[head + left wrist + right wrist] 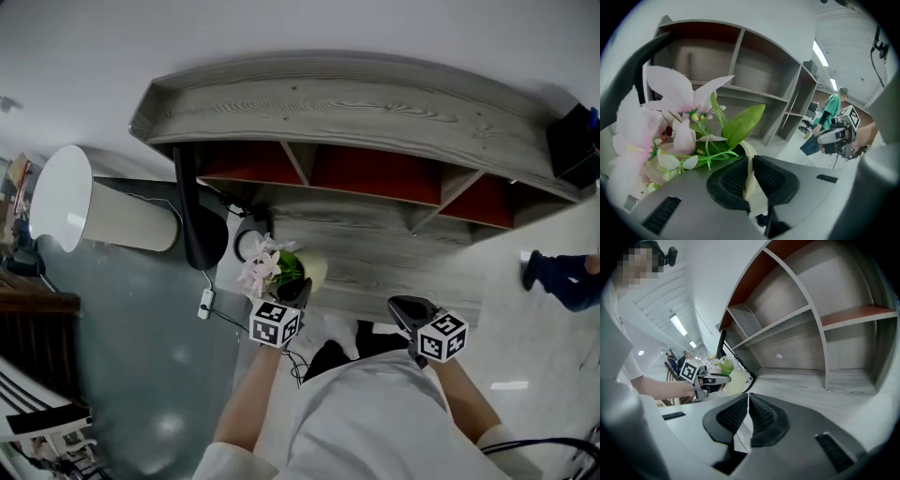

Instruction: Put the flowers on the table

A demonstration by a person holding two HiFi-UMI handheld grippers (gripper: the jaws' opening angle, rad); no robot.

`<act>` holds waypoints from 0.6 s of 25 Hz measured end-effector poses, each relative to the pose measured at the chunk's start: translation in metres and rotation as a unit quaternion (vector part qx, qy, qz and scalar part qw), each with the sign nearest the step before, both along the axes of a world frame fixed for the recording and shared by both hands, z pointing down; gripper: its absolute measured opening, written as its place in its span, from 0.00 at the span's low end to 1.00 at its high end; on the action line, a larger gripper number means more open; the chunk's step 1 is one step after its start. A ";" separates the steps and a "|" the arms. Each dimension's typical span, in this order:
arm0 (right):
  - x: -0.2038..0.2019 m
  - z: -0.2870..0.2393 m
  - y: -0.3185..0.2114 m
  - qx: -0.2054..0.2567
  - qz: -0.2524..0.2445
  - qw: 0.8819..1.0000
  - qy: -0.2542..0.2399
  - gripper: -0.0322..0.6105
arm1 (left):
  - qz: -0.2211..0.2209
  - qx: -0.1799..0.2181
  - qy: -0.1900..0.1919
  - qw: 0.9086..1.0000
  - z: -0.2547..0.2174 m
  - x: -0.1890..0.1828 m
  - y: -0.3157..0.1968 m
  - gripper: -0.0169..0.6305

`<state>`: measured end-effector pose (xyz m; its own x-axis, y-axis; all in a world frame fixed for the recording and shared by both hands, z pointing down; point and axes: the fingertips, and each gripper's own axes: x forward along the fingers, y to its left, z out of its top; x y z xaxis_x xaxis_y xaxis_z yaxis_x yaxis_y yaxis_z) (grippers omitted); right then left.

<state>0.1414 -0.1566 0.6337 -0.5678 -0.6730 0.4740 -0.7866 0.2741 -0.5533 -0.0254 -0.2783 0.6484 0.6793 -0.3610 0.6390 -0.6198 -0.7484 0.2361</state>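
Pink flowers (260, 267) with green leaves stand in a cream pot (313, 270), held low in front of the grey wooden shelf table (412, 251). My left gripper (298, 292) is shut on the pot's rim; in the left gripper view the cream rim (747, 165) is pinched between the dark pads of the left gripper (750, 169), with the flowers (670, 117) spreading to the left. My right gripper (405, 309) hangs to the right, away from the pot, shut with nothing in it. The right gripper (747, 405) faces the shelf's lower board, and the pot (733, 381) shows further off.
The shelf unit's top (356, 98) is grey and its compartments (375, 173) red-lined. A black box (574, 141) sits at its right end. A white lamp shade (66, 197), a black lamp stand (194, 225) and a power strip (203, 302) are at the left. A person's leg (562, 277) is at right.
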 end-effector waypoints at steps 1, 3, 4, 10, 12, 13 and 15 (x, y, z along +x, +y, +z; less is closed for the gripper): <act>0.003 0.002 -0.003 -0.001 -0.001 1.000 0.001 0.08 | 0.007 0.002 -0.006 1.000 0.005 0.006 -0.005 0.11; 0.007 0.005 -0.009 -0.003 -0.001 1.000 0.001 0.08 | 0.020 0.004 -0.020 1.000 0.016 0.017 -0.015 0.11; 0.008 0.006 -0.011 -0.004 0.000 1.000 0.001 0.08 | 0.027 0.006 -0.027 0.999 0.022 0.022 -0.020 0.11; 0.012 0.013 -0.023 -0.011 0.005 1.000 -0.005 0.08 | 0.081 0.021 -0.083 0.993 0.053 0.041 -0.045 0.11; 0.013 0.017 -0.025 -0.015 0.003 1.000 -0.006 0.08 | 0.098 0.033 -0.102 0.989 0.062 0.046 -0.056 0.11; 0.013 0.019 -0.026 -0.018 0.001 1.000 -0.006 0.08 | 0.106 0.039 -0.110 0.987 0.066 0.049 -0.061 0.11; 0.013 0.023 -0.026 -0.025 -0.004 1.000 -0.004 0.08 | 0.124 0.050 -0.127 0.983 0.078 0.054 -0.069 0.11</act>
<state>0.1543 -0.1828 0.6570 -0.5772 -0.6445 0.5016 -0.7798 0.2525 -0.5728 0.0285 -0.3474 0.7265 0.5782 -0.2728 0.7690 -0.4442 -0.8958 0.0162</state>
